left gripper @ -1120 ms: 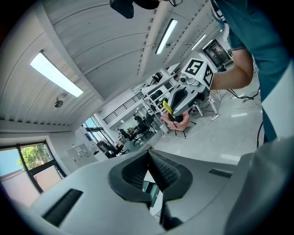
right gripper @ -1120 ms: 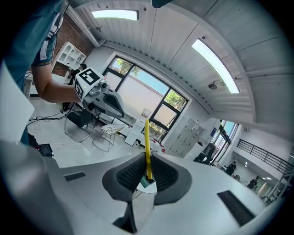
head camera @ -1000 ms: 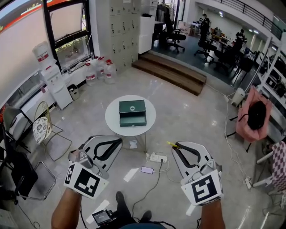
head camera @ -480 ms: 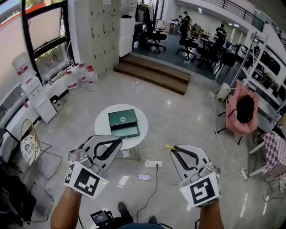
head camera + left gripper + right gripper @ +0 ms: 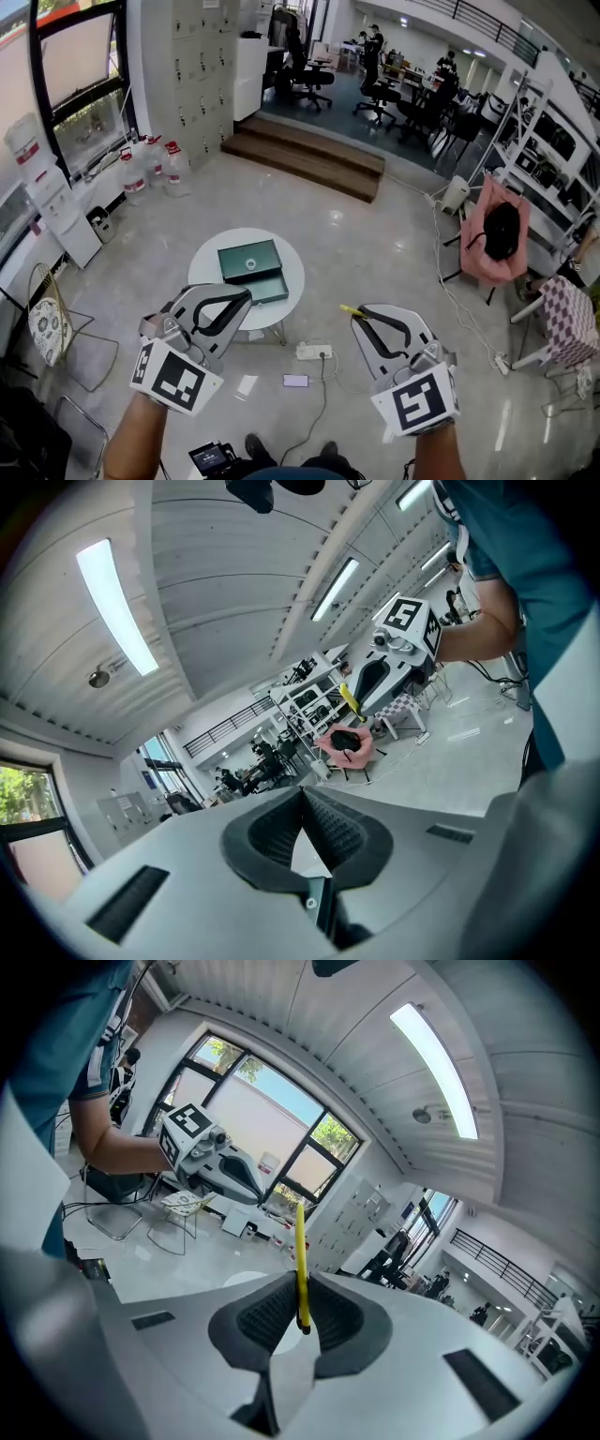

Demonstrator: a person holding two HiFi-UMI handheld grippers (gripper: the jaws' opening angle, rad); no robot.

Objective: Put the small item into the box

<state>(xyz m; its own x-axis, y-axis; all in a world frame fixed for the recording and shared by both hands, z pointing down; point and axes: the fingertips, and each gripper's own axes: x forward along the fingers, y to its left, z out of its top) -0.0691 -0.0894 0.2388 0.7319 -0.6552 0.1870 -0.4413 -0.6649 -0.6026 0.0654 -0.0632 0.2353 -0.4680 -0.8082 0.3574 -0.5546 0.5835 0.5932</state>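
Note:
A dark green box (image 5: 251, 269) lies on a small round white table (image 5: 208, 267) ahead of me; its lid is down and a drawer-like lower part sticks out toward me. My right gripper (image 5: 361, 313) is shut on a thin yellow stick (image 5: 350, 308) (image 5: 300, 1260) that pokes out past the jaw tips. It hangs over the floor to the right of the table. My left gripper (image 5: 246, 295) is shut with nothing in it, held near the table's front edge. In the left gripper view the other gripper with the stick (image 5: 349, 698) shows far off.
A power strip (image 5: 314, 352) with cables and a phone (image 5: 295, 381) lie on the floor between the grippers. Water bottles (image 5: 150, 165) stand at the left wall, wooden steps (image 5: 309, 155) behind the table, a pink chair (image 5: 494, 240) at right.
The view has drifted so the table and box sit lower and further left in frame, closer to the left gripper. Both grippers keep their pose, the right still shut on the stick.

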